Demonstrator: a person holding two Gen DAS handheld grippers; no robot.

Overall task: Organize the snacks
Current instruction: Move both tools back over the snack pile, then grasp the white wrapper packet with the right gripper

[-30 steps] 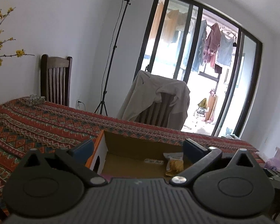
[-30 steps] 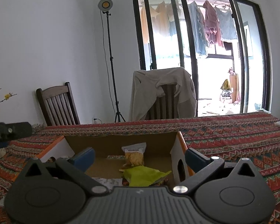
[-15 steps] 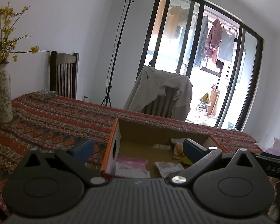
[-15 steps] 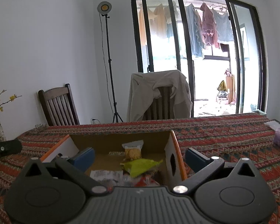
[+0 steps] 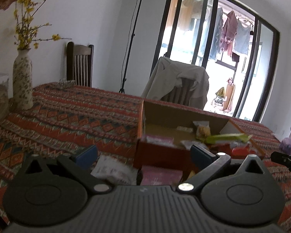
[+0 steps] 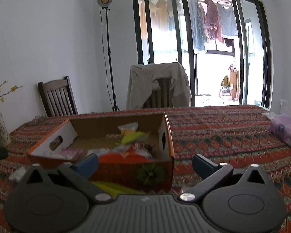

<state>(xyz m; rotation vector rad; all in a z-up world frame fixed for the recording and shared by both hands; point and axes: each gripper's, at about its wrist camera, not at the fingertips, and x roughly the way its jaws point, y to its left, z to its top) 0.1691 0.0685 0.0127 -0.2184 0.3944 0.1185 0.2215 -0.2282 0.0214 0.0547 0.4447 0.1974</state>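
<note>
1. Left wrist view: I find my left gripper [image 5: 143,153] with jaws spread apart, holding nothing, just before the cardboard box [image 5: 161,155].
2. My right gripper [image 6: 145,162] likewise stands wide and empty.
3. Snack packets [image 6: 130,151] lie inside the box on the patterned tablecloth [image 6: 223,136]; a pink packet [image 5: 161,176] lies outside it.

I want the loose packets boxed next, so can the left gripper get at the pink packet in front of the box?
Probably yes. The left gripper is open, and the pink packet lies on the cloth just ahead, nothing covering it.
</note>
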